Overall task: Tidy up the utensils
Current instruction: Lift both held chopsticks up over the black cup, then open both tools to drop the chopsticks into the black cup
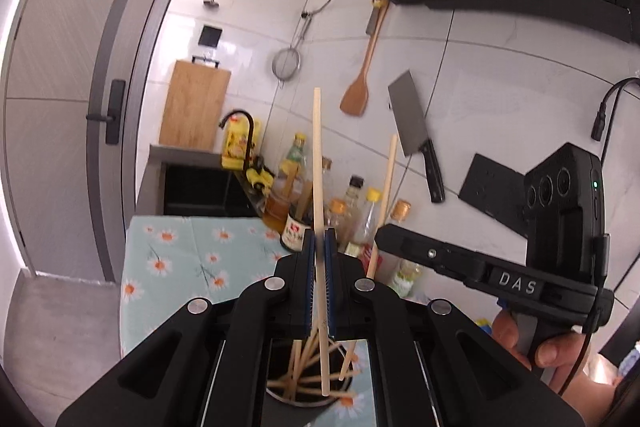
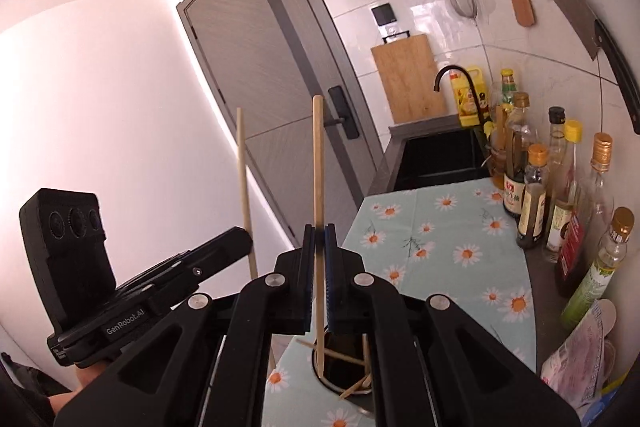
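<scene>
While each of my hands grips a chopstick, this is how things stand:

Left jaws: my left gripper (image 1: 319, 239) is closed tight on a chopstick (image 1: 317, 155), pads pressing it from both sides; the stick stands nearly upright, its top well above the jaws and its lower end hanging over the holder.

Right jaws: my right gripper (image 2: 319, 235) is closed the same way on a second chopstick (image 2: 318, 163), also nearly upright, its lower end reaching down into the holder's mouth.

Holder: a dark round holder (image 1: 308, 397) sits on the table just below both pairs of jaws; in the right view I see it as a dark opening (image 2: 340, 367).

Loose sticks: several more chopsticks (image 1: 304, 359) lean crossed inside the holder, some tips poking over its rim.

Table: covered with a pale blue daisy cloth (image 1: 180, 251), running back to a dark sink (image 1: 200, 187) with a black tap (image 1: 244, 123).

Bottles: a row of oil and sauce bottles (image 2: 532, 195) stands along the wall side of the table, well apart from the holder.

Wall: a cleaver (image 1: 412, 123), a wooden spatula (image 1: 358, 87), a strainer (image 1: 286, 63) and a cutting board (image 1: 196, 103) leaning behind the sink.

Hand: my right hand (image 1: 532, 339) shows in the left view, wrapped on its gripper's handle.
</scene>
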Motion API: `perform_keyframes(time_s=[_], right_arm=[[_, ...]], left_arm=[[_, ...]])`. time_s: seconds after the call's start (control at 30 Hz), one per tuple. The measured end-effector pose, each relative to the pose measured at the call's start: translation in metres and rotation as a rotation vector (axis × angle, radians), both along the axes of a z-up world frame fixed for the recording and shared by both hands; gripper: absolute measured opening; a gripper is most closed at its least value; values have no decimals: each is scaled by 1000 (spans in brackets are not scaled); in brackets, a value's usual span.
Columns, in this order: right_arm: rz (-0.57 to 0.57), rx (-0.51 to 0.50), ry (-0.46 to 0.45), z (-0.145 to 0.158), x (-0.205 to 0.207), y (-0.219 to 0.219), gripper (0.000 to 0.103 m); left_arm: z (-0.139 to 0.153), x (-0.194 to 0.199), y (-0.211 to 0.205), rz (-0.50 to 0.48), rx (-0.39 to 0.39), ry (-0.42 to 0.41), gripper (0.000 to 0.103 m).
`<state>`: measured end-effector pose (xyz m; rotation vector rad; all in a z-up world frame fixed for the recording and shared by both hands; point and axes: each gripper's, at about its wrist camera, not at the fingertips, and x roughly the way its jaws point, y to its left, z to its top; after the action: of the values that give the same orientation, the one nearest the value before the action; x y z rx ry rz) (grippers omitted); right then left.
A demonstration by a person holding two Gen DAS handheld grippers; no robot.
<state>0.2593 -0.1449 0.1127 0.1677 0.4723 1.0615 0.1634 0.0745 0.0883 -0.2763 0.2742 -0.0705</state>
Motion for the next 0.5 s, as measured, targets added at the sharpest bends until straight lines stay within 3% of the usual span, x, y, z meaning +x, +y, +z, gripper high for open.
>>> perform_keyframes(time_s=[0.2, 0.27, 0.3, 0.5], right_arm=[[-26, -38, -86, -12, -1, 4, 6], [-42, -45, -103, -18, -2, 3, 19], [-49, -46, -103, -20, -2, 2, 32], [-54, -9, -65, -22, -2, -12, 33]], left_arm=[[-30, 23, 2, 13, -14, 2, 5], [-38, 26, 2, 28, -17, -1, 5], [-41, 26, 1, 35, -7, -3, 6], [-44, 24, 8, 55, -38, 22, 10]])
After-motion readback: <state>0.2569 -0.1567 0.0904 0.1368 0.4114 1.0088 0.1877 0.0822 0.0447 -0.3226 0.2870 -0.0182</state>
